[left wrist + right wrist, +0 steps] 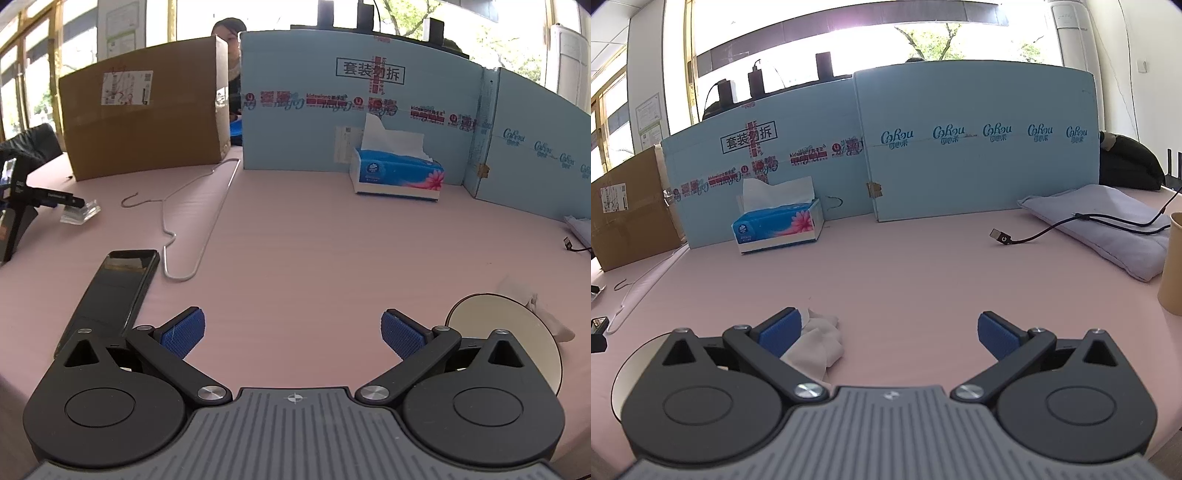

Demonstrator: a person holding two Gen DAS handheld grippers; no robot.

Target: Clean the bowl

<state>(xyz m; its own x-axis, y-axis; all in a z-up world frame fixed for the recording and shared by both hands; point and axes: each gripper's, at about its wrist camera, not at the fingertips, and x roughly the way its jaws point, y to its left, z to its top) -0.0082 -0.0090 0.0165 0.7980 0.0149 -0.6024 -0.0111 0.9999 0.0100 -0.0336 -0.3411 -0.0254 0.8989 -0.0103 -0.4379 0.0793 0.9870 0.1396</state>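
Observation:
A cream bowl (491, 317) with a dark rim stands on the pink table at the lower right of the left wrist view, partly behind my left gripper's right arm. A crumpled white tissue (546, 317) lies just right of it. In the right wrist view the bowl (628, 365) shows at the lower left, mostly hidden, and the tissue (820, 343) lies beside the left finger. My left gripper (293, 334) is open and empty, left of the bowl. My right gripper (890, 332) is open and empty, right of the tissue.
A tissue box (397, 171) stands by the blue cardboard wall (332, 122). A brown box (144, 122), wire hanger (195, 221), phone (114, 291) and black device (22, 199) lie left. A folded towel (1108, 225), USB cable (1001, 236) and paper cup (1172, 266) lie right.

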